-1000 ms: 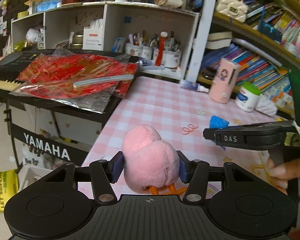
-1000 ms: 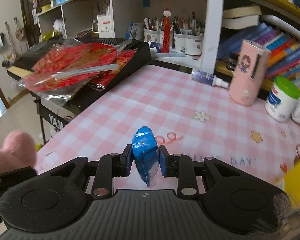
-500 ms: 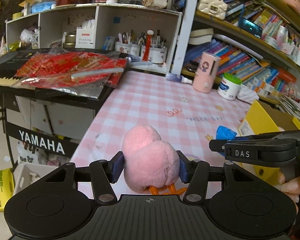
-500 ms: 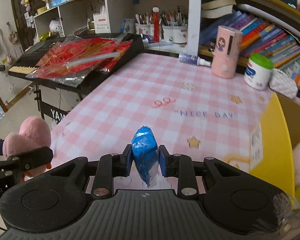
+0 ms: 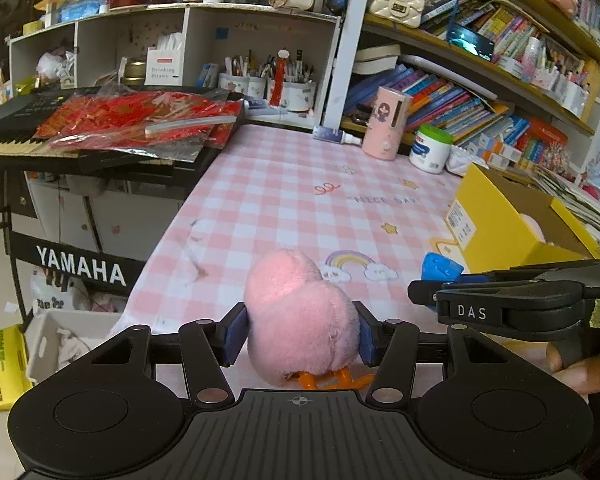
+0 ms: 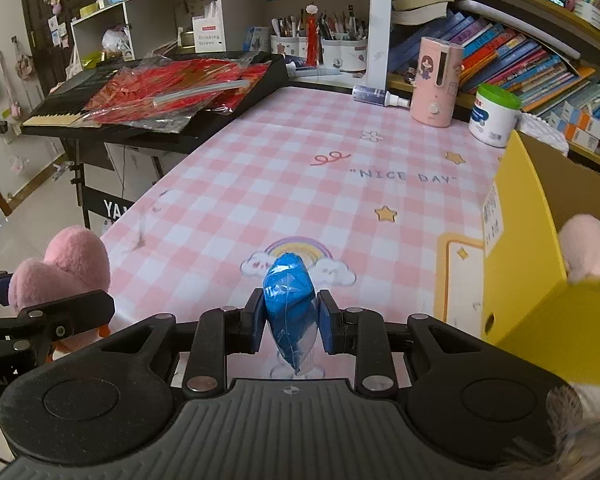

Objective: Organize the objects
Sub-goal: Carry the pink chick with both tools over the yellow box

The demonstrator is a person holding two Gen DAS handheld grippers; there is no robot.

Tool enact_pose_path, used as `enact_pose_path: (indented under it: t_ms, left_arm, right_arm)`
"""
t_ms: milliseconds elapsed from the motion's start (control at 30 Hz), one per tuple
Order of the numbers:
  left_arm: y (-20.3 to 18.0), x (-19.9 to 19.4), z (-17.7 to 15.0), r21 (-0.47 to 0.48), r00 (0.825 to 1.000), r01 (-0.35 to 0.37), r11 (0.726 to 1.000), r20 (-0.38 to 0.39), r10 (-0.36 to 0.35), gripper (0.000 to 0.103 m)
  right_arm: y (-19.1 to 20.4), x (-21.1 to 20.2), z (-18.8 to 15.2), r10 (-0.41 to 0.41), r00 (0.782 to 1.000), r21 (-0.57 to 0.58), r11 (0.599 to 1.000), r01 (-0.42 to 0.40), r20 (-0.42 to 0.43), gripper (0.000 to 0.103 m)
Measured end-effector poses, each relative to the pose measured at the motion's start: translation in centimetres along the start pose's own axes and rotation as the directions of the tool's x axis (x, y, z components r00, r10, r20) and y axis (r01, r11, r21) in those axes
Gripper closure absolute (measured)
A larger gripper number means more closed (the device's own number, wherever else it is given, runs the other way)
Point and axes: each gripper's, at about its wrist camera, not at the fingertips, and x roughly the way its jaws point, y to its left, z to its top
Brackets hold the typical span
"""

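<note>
My left gripper (image 5: 300,332) is shut on a pink plush toy (image 5: 296,312) with orange feet, held above the near left part of the pink checked table (image 5: 284,192). My right gripper (image 6: 290,316) is shut on a small blue packet in clear wrap (image 6: 289,300), over the rainbow print near the table's front. Seen from the left wrist view, the right gripper (image 5: 428,292) with the blue packet (image 5: 440,268) hangs just to the right. The pink plush toy (image 6: 60,272) shows at the left edge of the right wrist view. A yellow cardboard box (image 6: 520,248) stands open at the right, with a pale pink plush (image 6: 584,248) inside.
A black keyboard (image 5: 16,136) covered with red foil sheets (image 5: 132,120) stands left of the table. At the table's back are a pink cylinder (image 6: 436,80), a white tub with a green lid (image 6: 494,116) and a small spray bottle (image 6: 376,94). Shelves of books rise behind.
Both grippers have travelled back toward the table's near edge and to the right, each still holding its object. The yellow box has come into view on the right.
</note>
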Motion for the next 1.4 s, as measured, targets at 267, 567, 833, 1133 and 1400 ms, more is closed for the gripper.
enact_pose_path:
  t_ms: [267,567,833,1133,1400]
  left_arm:
    - [-0.7,-2.2,-1.9,0.021,1.0,0.029,0.999,-0.012,-0.028,0.05]
    - [-3.1,-3.1,-3.4,0.102,0.994,0.106,0.989,-0.047,-0.102,0.05]
    - [-5.5,-2.8,-3.7,0.156,0.98,0.194,0.968,-0.068,-0.186,0.05]
    - [-8.9,-1.9,-3.7,0.222,0.956,0.29,0.931,-0.102,-0.273,0.05]
    - [-11.8,-1.0,-3.5,0.269,0.938,0.345,0.899,-0.124,-0.323,0.05]
  right_arm:
    - [0.7,-2.8,-3.1,-0.015,1.0,0.019,1.0,0.015,0.008,0.078]
    - [-0.9,-5.7,-6.6,-0.077,0.997,0.118,0.99,0.076,0.003,0.078]
    - [-3.1,-8.0,-8.4,-0.154,0.988,0.184,0.971,0.152,-0.002,0.078]
    - [-6.0,-9.9,-10.4,-0.241,0.97,0.267,0.934,0.238,-0.022,0.078]
    - [-8.6,-11.0,-11.6,-0.291,0.956,0.327,0.901,0.287,-0.038,0.078]
